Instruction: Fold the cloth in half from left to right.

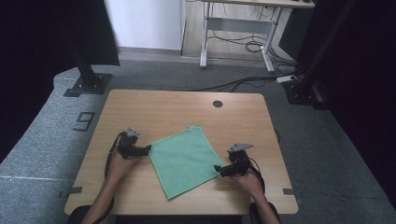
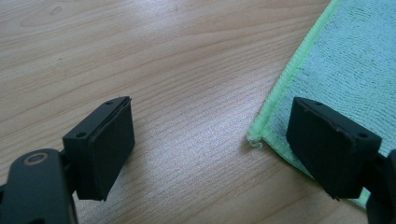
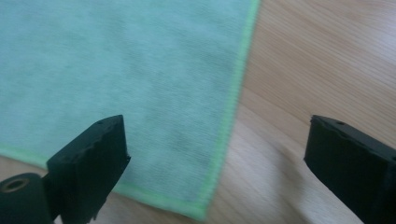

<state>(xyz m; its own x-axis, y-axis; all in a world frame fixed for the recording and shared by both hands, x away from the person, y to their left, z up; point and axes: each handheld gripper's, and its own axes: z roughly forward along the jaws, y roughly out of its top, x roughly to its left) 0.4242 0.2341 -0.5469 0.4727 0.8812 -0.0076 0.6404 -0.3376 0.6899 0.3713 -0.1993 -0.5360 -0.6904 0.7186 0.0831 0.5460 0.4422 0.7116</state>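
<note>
— Cloth [image 1: 183, 159], green, lies flat and skewed mid-table [image 1: 154, 103], one corner by each claw. What's the step?

— Likely pinching opposite corners. The left gripper [image 2: 210, 147] is spread, straddling its corner; the right gripper [image 3: 217, 163] is spread over the other.

— How to do it well?

— Drop low, slide one jaw under the hem, close both together.
</note>
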